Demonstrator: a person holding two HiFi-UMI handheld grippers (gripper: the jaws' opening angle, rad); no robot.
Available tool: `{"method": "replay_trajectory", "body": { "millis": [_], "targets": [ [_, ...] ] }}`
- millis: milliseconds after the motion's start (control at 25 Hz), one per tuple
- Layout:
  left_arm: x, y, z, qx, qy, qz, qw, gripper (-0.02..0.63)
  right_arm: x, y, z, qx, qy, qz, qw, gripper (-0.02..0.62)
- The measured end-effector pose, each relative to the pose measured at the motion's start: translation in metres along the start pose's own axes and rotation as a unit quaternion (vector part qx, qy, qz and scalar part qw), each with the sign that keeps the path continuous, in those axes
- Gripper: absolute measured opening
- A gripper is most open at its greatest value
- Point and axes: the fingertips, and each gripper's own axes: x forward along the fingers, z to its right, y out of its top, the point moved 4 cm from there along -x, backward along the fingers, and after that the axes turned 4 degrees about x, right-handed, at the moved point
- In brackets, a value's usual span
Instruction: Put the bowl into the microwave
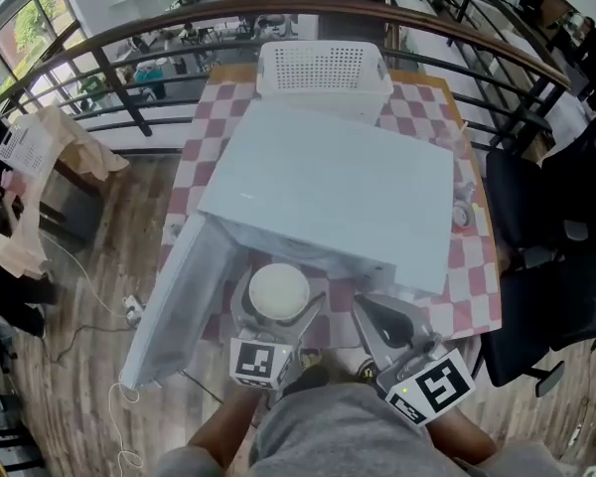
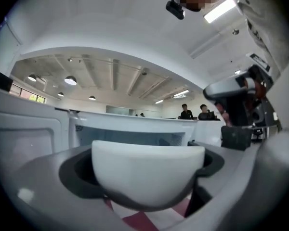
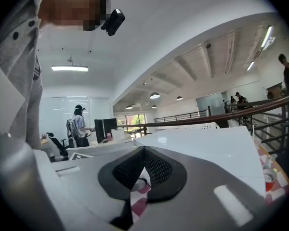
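Fingers [image 2: 38, 177] of left gripper [image 1: 278, 304] clamp white bowl [image 1: 278, 286] by open microwave [image 1: 328, 187]; right fingers [image 3: 216, 177] seemingly closed.

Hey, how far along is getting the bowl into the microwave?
Done: the door of the microwave stands open, and the left gripper has its jaws closed on the bowl. In hand: the bowl is held just in front of the microwave, not inside. Left: carry it in, set it down, let go. The right gripper is shut and empty.
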Motion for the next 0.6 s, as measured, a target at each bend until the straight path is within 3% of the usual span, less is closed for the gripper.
{"method": "replay_trajectory", "body": {
  "millis": [320, 600],
  "targets": [
    [0.081, -0.055, -0.024, 0.002, -0.039, -0.075, 0.9964, 0.535, 0.0, -0.011, 0.0, 0.014, -0.065, -0.004, 0.998, -0.006],
    [0.135, -0.077, -0.02, 0.041, -0.061, -0.137, 0.9878, 0.535, -0.004, -0.015, -0.004, 0.01, -0.083, -0.014, 0.996, -0.006]
  ]
}}
